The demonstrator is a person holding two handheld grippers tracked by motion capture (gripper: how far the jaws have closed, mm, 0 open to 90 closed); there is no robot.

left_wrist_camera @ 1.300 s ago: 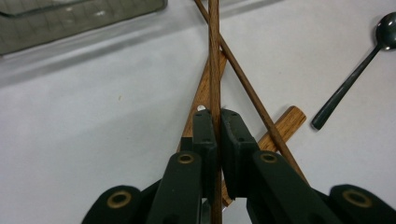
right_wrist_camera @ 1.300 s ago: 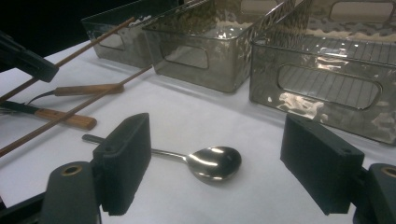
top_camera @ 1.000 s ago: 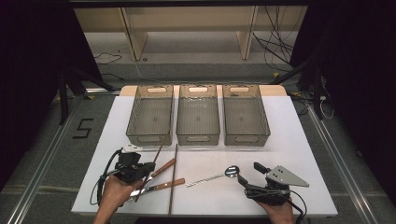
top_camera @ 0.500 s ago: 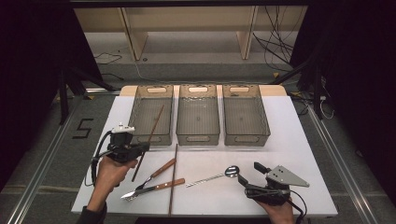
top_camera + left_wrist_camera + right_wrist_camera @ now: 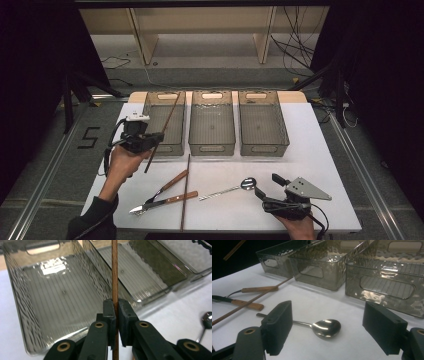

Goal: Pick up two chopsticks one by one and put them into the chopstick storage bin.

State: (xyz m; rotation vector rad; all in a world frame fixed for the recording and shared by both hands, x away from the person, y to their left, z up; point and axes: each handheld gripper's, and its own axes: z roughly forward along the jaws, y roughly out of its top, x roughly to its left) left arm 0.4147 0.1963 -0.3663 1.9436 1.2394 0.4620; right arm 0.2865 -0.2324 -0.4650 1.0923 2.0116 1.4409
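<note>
High view: the left gripper [image 5: 150,139], at about nine o'clock on the table [image 5: 320,165], has its jaws clamped on one wooden chopstick [image 5: 167,120], held over the front wall of the left bin [image 5: 163,146] with its tip slanting toward twelve. That looks like a sorting carry — next comes lowering the stick flat inside that bin and letting go. All three bins — left, middle bin [image 5: 212,146] and right bin [image 5: 263,146] — look empty. A second chopstick [image 5: 186,192], a fork [image 5: 167,186], a knife [image 5: 165,203] and a spoon [image 5: 235,187] lie toward six. The right gripper [image 5: 264,189] rests at five o'clock, jaws wide apart, near the spoon.
</note>
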